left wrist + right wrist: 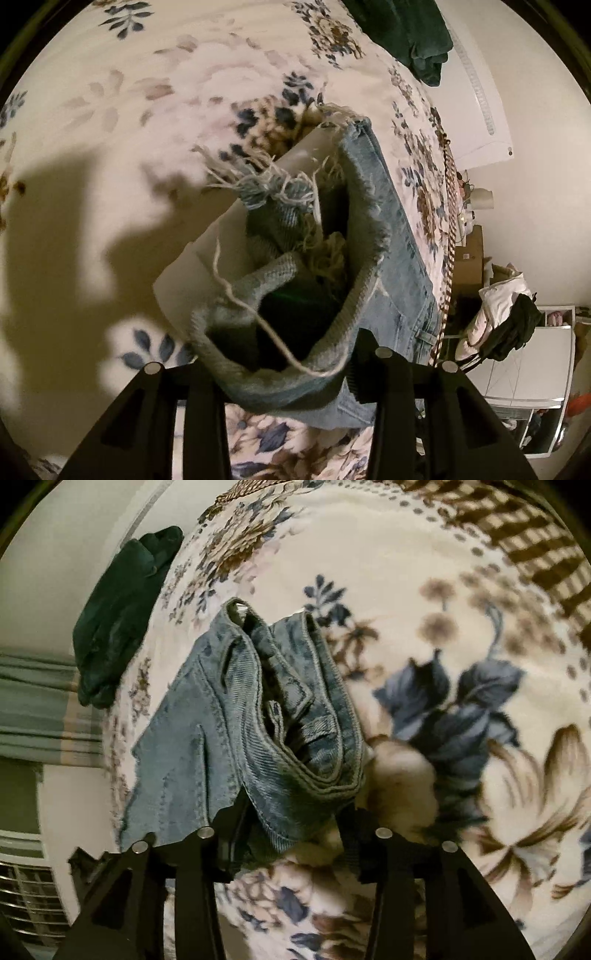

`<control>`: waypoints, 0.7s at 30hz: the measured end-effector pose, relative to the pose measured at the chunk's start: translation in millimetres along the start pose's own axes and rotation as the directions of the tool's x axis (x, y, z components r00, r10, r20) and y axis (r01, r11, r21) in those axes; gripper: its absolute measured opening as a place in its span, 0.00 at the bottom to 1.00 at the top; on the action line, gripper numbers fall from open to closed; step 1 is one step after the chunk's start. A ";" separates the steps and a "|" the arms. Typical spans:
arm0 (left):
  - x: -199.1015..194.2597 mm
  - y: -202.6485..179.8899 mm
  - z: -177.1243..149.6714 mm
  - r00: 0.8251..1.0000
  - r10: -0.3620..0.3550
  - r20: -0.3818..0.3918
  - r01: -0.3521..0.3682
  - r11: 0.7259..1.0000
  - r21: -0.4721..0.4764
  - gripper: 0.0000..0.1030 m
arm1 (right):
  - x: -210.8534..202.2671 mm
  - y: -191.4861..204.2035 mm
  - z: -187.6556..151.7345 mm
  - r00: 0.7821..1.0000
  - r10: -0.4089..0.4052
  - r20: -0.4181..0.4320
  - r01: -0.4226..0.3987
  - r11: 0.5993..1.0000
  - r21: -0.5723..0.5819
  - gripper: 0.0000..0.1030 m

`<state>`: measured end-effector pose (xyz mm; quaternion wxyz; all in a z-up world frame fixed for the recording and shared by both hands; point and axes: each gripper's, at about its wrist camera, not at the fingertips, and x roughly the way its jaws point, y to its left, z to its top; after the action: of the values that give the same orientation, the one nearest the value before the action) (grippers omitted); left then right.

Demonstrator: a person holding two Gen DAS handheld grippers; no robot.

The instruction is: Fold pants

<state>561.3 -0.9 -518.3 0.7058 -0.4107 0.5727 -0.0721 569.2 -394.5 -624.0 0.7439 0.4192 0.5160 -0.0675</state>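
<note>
Light blue jeans [384, 236] lie on a floral blanket [147, 92]. My left gripper [291, 369] holds the frayed leg hem, which hangs open like a tube right in front of the camera, lifted above the bed. In the right wrist view my right gripper [291, 834] is shut on the waistband end of the jeans [266, 716], which bunches up between the black fingers [373, 849]. The rest of the denim drops away toward the bed's left edge. The pads of both grippers are hidden by cloth.
A dark green garment [413, 33] lies near the far bed edge; it also shows in the right wrist view [118, 616]. Beyond the bed are a wall, boxes and a pile of clothes [506, 317]. A fan grille [29, 897] stands at lower left.
</note>
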 end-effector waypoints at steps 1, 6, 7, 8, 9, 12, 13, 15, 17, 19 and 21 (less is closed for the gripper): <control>-3.1 0.7 0.1 1.000 0.010 -0.003 -0.010 1.000 0.003 0.37 | -1.2 1.6 -0.5 1.000 -0.019 0.000 0.019 1.000 -0.013 0.48; -35.5 -16.4 -3.3 0.980 0.176 0.091 -0.186 0.976 0.116 0.56 | -16.0 14.8 -4.8 0.990 -0.136 0.028 0.138 0.987 -0.084 0.83; -41.9 -21.8 -4.5 0.971 0.208 0.119 -0.225 0.962 0.153 0.64 | -21.4 21.2 -6.8 0.984 -0.171 0.043 0.175 0.979 -0.109 0.87; -49.0 -30.1 -6.3 0.956 0.252 0.153 -0.279 0.940 0.196 0.69 | -26.7 26.6 -9.0 0.979 -0.197 0.056 0.203 0.971 -0.128 0.91; -55.2 -39.8 -8.5 0.939 0.292 0.184 -0.332 0.911 0.245 0.70 | -32.5 34.0 -11.5 0.972 -0.224 0.074 0.233 0.960 -0.153 0.91; -65.3 -62.6 -14.5 0.898 0.376 0.227 -0.436 0.830 0.349 0.79 | -56.0 65.7 -22.8 0.934 -0.321 0.158 0.353 0.902 -0.249 0.99; -69.1 -71.4 -17.5 0.888 0.392 0.240 -0.458 0.801 0.386 0.83 | -64.1 74.3 -25.9 0.924 -0.336 0.182 0.375 0.887 -0.269 1.00; -79.1 -88.1 -24.9 0.876 0.406 0.261 -0.482 0.757 0.441 0.84 | -84.5 96.1 -33.8 0.896 -0.371 0.242 0.433 0.848 -0.304 1.00; -92.5 -100.2 -31.1 0.871 0.405 0.279 -0.492 0.731 0.473 0.84 | -104.5 114.3 -39.6 0.876 -0.388 0.286 0.468 0.825 -0.316 1.00; -109.1 -115.2 -39.7 0.867 0.397 0.302 -0.499 0.710 0.497 0.84 | -127.5 131.6 -46.6 0.861 -0.396 0.320 0.493 0.807 -0.326 1.00; -130.3 -131.4 -51.6 0.865 0.377 0.330 -0.500 0.692 0.520 0.84 | -147.5 146.2 -55.0 0.851 -0.395 0.346 0.506 0.792 -0.341 1.00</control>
<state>521.5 -37.7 -334.1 0.8468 -0.0264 0.5302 -0.0338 540.4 -311.9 -427.8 0.8382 0.1006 0.5029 -0.1853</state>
